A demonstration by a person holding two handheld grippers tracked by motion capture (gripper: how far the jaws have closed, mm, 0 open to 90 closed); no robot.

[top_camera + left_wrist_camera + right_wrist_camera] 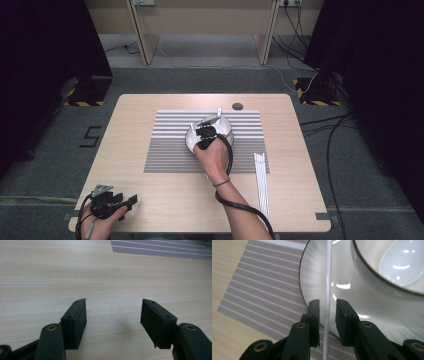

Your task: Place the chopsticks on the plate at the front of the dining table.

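Right claw: spread partway over the plate, a thin white stick standing between the pads, which do not press on it.
Stick: upright in the right gripper view, crossing the plate rim.
Bowl: white, sitting on the plate, on the striped mat in the middle of the worktop.
Left claw: spread wide, nothing between the pads, low over bare wood at the near left corner.
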